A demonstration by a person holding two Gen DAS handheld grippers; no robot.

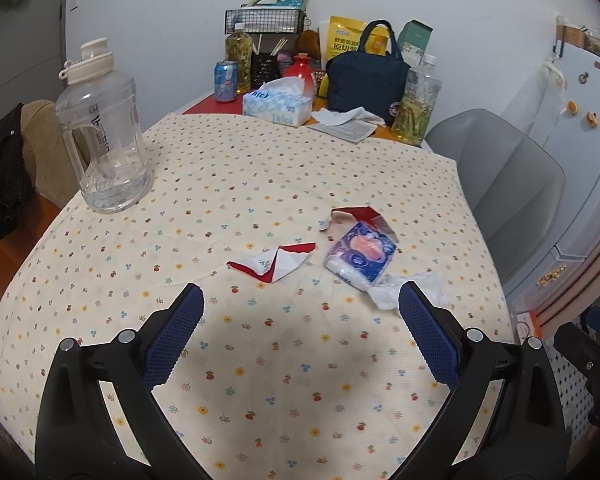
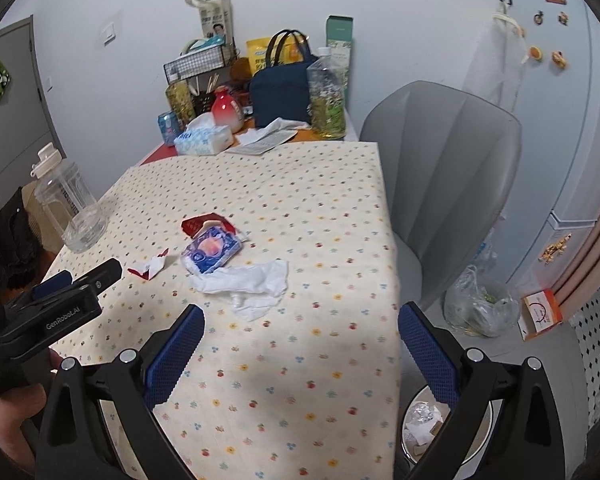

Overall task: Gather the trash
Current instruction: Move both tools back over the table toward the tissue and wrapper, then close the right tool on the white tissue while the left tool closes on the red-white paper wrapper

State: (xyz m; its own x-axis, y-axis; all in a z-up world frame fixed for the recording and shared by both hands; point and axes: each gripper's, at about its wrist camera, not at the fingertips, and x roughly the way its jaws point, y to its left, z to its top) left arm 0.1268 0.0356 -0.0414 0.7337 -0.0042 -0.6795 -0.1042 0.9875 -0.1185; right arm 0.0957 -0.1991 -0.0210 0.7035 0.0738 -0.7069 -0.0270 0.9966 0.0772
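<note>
Trash lies on the flowered tablecloth (image 1: 228, 184): a torn red-and-white paper scrap (image 1: 276, 264) (image 2: 149, 269), a second red-and-white scrap (image 1: 356, 216) (image 2: 204, 222), a blue-purple tissue packet (image 1: 362, 254) (image 2: 211, 250) and a crumpled white tissue (image 1: 412, 288) (image 2: 252, 284). My left gripper (image 1: 300, 300) is open, hovering just short of the scraps with nothing between its fingers. My right gripper (image 2: 300, 320) is open too, over the table's near right edge. A round trash bin (image 2: 424, 428) with paper inside stands on the floor under its right finger.
A clear water jug (image 1: 104, 136) (image 2: 74, 208) stands at the table's left. Tissue box (image 1: 278, 104), can, bottles and a navy bag (image 1: 364, 84) crowd the far end. A grey chair (image 2: 452, 184) and a plastic bag (image 2: 480, 304) are at the right; the left gripper's body (image 2: 60, 300) shows at the left.
</note>
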